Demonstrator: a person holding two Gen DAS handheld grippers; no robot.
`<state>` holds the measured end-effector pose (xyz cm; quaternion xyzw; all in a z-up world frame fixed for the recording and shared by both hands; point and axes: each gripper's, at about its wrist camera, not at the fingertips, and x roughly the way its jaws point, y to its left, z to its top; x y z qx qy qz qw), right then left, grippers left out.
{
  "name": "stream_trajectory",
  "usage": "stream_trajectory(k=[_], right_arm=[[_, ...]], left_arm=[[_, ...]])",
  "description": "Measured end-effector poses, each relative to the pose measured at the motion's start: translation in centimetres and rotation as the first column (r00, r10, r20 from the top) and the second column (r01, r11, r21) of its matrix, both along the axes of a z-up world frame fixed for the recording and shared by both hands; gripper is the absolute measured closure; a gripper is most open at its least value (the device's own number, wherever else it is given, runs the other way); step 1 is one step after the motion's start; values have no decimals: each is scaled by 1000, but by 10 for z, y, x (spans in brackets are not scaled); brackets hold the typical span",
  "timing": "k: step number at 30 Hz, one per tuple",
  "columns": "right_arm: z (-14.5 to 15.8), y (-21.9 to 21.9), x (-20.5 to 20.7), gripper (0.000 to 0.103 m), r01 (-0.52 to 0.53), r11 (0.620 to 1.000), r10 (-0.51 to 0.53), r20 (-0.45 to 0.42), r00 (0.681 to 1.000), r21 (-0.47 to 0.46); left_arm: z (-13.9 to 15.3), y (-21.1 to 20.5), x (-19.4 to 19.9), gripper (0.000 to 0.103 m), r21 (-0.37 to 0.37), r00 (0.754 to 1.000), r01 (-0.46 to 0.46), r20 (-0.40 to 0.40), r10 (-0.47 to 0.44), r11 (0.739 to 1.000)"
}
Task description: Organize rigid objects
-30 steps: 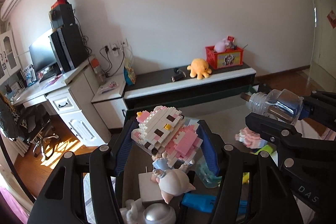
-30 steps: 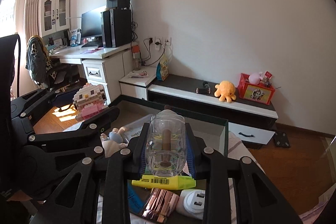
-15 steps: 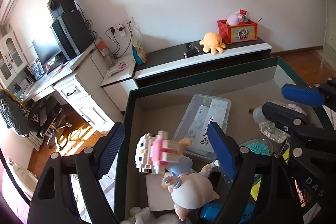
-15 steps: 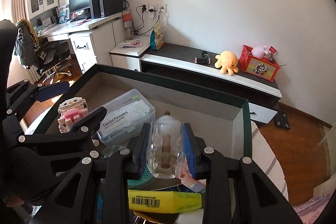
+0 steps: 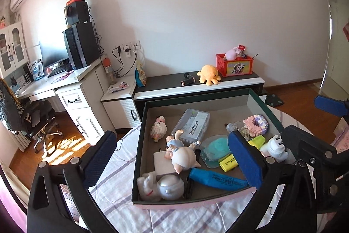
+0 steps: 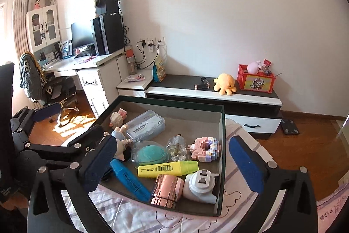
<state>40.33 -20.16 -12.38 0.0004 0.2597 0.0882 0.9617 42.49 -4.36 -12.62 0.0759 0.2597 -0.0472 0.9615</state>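
Observation:
A dark green box [image 5: 196,100] with a grey floor sits on the bed. The white-and-pink block cat [image 5: 158,128] lies at its far left, also visible as block cat [image 6: 117,118]. The clear bottle [image 6: 177,149] stands mid-box beside a pink block ring [image 6: 205,149]. My left gripper [image 5: 172,158] hovers over the box's near edge, jaws opening, nothing between them. My right gripper [image 6: 173,163] hangs likewise over the near edge, jaws opening and empty.
Also in the box: a dental flosser case [image 5: 192,126], a doll figure [image 5: 181,152], a blue marker [image 5: 218,179], a yellow highlighter [image 6: 168,168], a teal brush [image 6: 150,152], a rose-gold pot [image 6: 166,189], a white adapter [image 6: 201,186]. Striped sheet [image 5: 122,167] surrounds it.
The left gripper let go of the block cat and the right let go of the clear bottle; both now rest in the box. Both grippers opened wide and drew back and up.

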Motion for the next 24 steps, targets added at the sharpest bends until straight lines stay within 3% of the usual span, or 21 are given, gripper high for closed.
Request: stream_trajectory(k=[5, 12, 24], right_arm=[[15, 4, -42, 0, 71, 997, -69, 59, 996, -35], [27, -2, -82, 0, 85, 996, -84, 53, 995, -19], [59, 4, -180, 0, 64, 998, -67, 154, 986, 24]], left_arm=[[10, 4, -36, 0, -51, 1000, 13, 18, -12, 999], [26, 5, -78, 0, -70, 999, 20, 41, -17, 997], [68, 20, -183, 0, -119, 982, 25, 187, -3, 993]])
